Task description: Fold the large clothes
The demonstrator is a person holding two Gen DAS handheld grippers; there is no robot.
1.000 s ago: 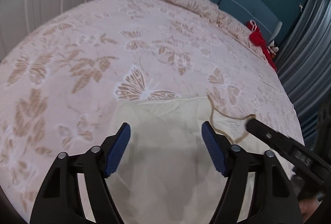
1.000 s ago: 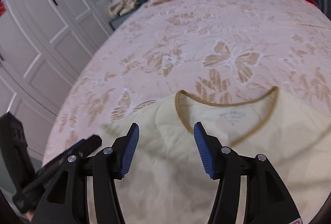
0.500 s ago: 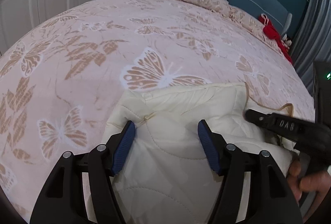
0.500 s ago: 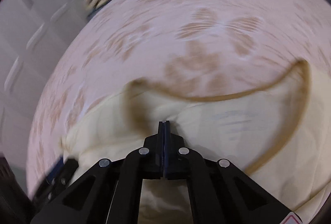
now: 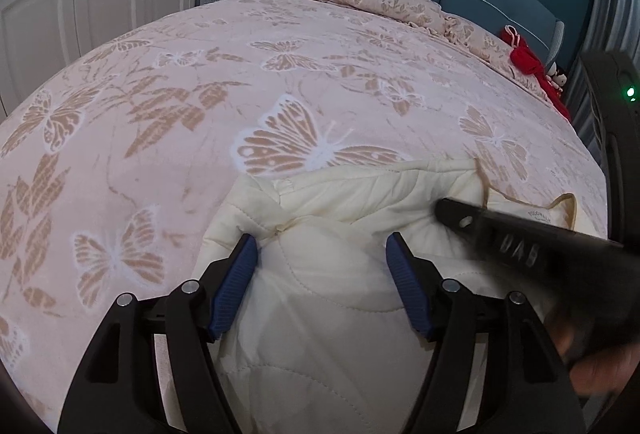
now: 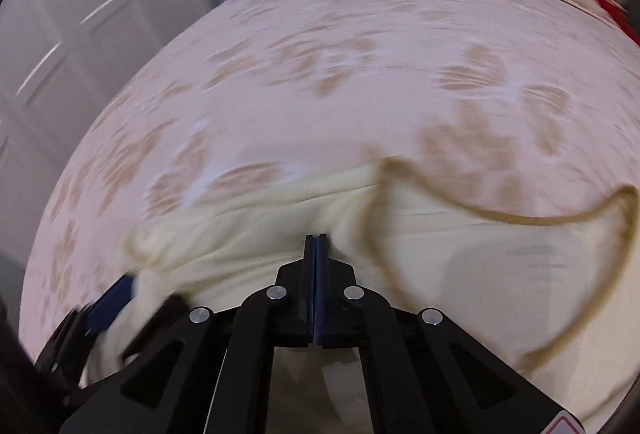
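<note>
The left hand-held gripper [image 5: 322, 274] has its jaws spread, just widened, straddling a bunched shoulder of the cream quilted garment [image 5: 328, 298] without pinching it. Just to its right, the right hand-held gripper [image 6: 316, 246] is clamped tight on a fold beside the tan collar [image 6: 500, 218]. Beyond both stretches the butterfly-patterned bed [image 5: 200, 81].
</note>
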